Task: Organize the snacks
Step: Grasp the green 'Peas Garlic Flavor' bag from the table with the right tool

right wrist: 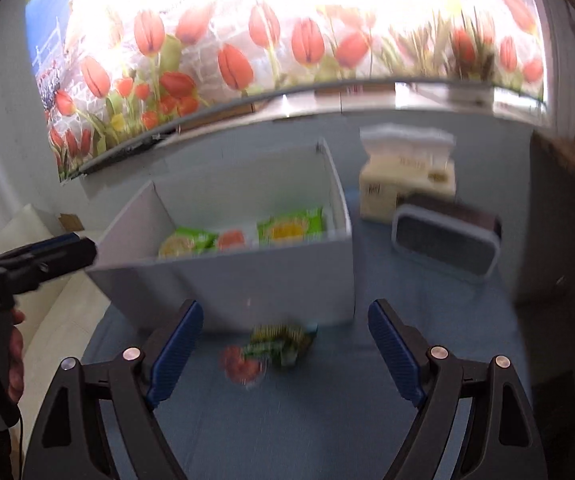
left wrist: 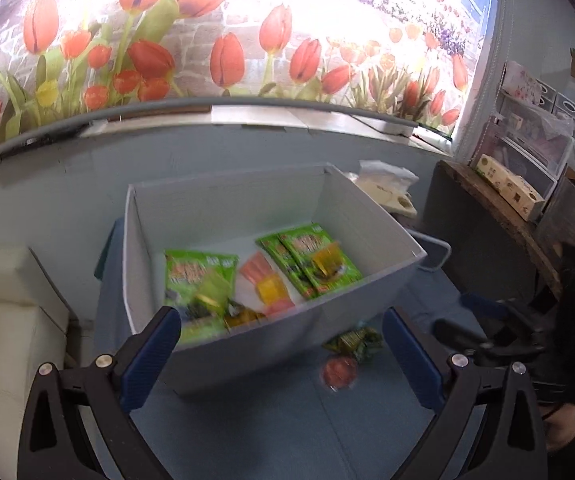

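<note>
The left gripper (left wrist: 281, 354), a black two-finger tool with blue ribbed pads, is standing released with its jaws spread wide and nothing between them. The right gripper (right wrist: 285, 354), of the same build, is likewise standing released and empty.

Both grippers are hovering over the blue cloth-covered table (right wrist: 327, 420). Two loose snacks are lying on this cloth just in front of the box: a small round red snack in clear wrapping (right wrist: 241, 364) and, touching it on the far side, a small green and yellow crinkled snack packet (right wrist: 281, 342). In the left wrist view, the same red snack (left wrist: 339, 372) and green packet (left wrist: 353, 342) are lying between the box and the right pad. Both views are blurred here, so any print is unreadable.

Beyond them, an open rectangular white box (left wrist: 247, 344) is standing on the table. Inside it, flat green snack bags (left wrist: 313, 262) are lying on the floor at the left and right, with pink and yellow packets (left wrist: 265, 282) between them.

To the right of the box, a grey and white rectangular device (right wrist: 445, 246) is standing tilted, and a cream tissue pack (right wrist: 407, 184) is sitting behind it. A tulip-print wall picture (right wrist: 287, 48) is filling the background.
</note>
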Available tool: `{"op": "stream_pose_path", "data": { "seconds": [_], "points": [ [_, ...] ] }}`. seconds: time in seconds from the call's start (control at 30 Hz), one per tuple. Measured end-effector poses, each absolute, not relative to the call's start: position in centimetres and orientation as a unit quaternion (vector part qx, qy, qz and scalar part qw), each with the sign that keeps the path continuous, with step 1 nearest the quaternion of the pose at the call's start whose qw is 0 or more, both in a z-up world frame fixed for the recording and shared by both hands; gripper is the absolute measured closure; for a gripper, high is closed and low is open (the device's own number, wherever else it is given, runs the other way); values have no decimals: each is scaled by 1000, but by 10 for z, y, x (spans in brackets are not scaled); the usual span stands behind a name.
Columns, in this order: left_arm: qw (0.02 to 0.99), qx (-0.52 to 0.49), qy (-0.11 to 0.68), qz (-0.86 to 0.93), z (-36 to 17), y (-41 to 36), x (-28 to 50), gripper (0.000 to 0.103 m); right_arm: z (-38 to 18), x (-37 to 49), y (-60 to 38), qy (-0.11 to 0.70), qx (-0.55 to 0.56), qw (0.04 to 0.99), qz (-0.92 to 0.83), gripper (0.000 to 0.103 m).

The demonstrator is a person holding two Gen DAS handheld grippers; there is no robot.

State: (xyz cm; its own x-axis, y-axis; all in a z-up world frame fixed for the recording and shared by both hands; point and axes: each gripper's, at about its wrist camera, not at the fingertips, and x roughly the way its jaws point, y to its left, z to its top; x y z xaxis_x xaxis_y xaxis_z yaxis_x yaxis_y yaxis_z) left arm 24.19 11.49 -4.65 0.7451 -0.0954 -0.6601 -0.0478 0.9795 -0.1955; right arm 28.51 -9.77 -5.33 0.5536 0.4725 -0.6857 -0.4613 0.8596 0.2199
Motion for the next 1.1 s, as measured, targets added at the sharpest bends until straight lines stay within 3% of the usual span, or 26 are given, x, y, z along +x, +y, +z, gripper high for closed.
{"op": "stream_pose_path", "data": {
  "seconds": [0.17,0.3,0.6,0.9,1.1],
  "points": [
    [925,-111,362,-23,-58,98,215,0,-93,302,-92,447,35,860,243,15],
    [920,-123,370,-30,-70,95,199,0,-114,325,-76,470,29,850,234,27],
    [914,-135,383,-19,-89,104,195,0,-136,333,-44,505,5,833,228,27],
    [907,-140,396,-21,-106,103,201,0,-140,334,-39,515,-3,830,213,51],
    [901,-134,411,-24,-119,92,211,0,-128,317,-61,501,5,833,234,53]
  ]
}}
